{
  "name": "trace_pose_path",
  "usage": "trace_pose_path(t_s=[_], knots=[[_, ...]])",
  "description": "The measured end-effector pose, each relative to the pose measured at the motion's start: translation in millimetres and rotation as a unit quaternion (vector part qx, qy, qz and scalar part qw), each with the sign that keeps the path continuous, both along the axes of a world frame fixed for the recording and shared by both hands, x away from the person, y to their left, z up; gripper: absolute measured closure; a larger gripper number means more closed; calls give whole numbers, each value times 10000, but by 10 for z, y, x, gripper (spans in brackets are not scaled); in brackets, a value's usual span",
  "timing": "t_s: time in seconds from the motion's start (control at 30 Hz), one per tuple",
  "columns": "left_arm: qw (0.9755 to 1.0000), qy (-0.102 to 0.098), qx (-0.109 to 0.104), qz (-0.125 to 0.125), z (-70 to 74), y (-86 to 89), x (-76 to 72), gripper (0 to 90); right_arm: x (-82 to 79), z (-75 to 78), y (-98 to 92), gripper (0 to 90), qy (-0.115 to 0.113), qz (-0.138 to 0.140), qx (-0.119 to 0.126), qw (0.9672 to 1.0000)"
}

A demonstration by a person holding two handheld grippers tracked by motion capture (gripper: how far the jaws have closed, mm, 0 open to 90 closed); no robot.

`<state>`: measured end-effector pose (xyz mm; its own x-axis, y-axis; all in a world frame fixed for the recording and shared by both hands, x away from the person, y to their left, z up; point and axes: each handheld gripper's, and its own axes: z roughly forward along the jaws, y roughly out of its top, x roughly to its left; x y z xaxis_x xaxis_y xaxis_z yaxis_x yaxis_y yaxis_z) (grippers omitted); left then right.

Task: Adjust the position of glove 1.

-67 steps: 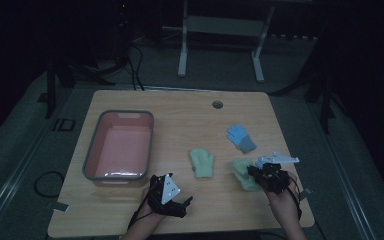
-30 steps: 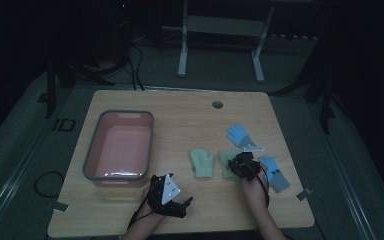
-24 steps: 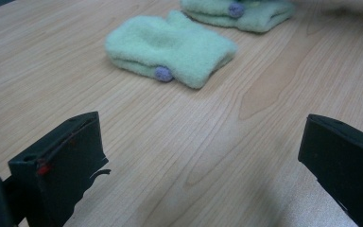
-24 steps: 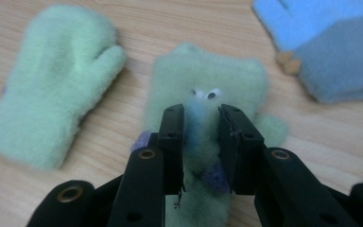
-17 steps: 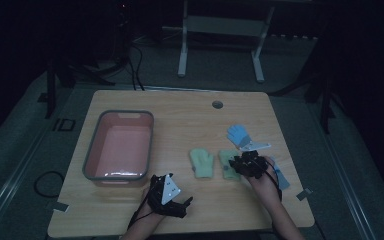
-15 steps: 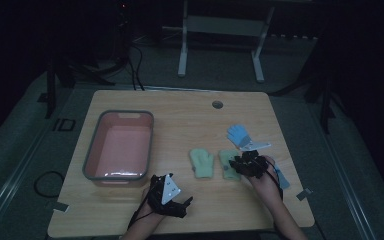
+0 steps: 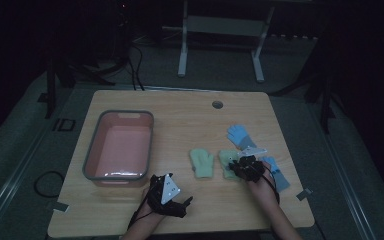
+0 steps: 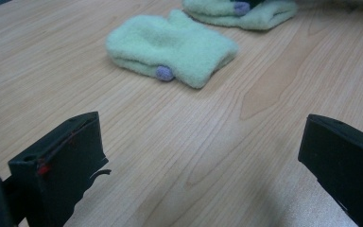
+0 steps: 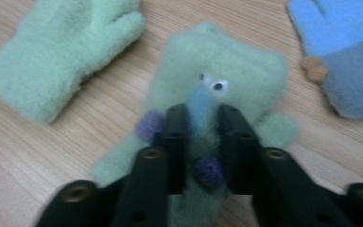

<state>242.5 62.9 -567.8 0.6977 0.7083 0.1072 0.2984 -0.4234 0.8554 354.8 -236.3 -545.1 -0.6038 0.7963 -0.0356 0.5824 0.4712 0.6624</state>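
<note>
Table (image 7: 130,210) bears a pink tub (image 7: 119,146), its inside bare, well apart from both grippers. Right gripper (image 9: 199,124), jaws just closing, pinches a fold of the green mitten (image 9: 227,71); its cuff is hidden beneath the jaws. Left gripper (image 8: 198,156) gapes wide, holding nothing, another green mitten (image 8: 170,49) lying beyond its fingertips.
</note>
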Motion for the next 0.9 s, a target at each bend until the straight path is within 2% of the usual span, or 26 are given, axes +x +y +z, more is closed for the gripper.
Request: trace_pose_path(t_s=[0.07, 0.27, 0.4, 0.63, 0.73, 0.9], knots=[[10000, 1, 3, 2, 0, -1, 0, 12, -4, 7, 19, 823, 4, -88, -28, 10000], [10000, 3, 0, -4, 0, 0, 1, 12, -49, 85, 51, 847, -196, -151, -165, 9996], [10000, 5, -3, -1, -2, -6, 2, 12, -69, 332, 33, 848, -448, -211, 33, 9988], [10000, -4, 10, -5, -2, -9, 1, 12, -52, 793, 128, 848, -838, -42, 271, 9961], [10000, -1, 25, -14, 0, -6, 0, 12, -58, 915, 223, 848, -1056, 3, 321, 9939], [10000, 7, 14, -16, 0, -4, 1, 12, -57, 1006, 419, 848, -1128, 144, 362, 9929]])
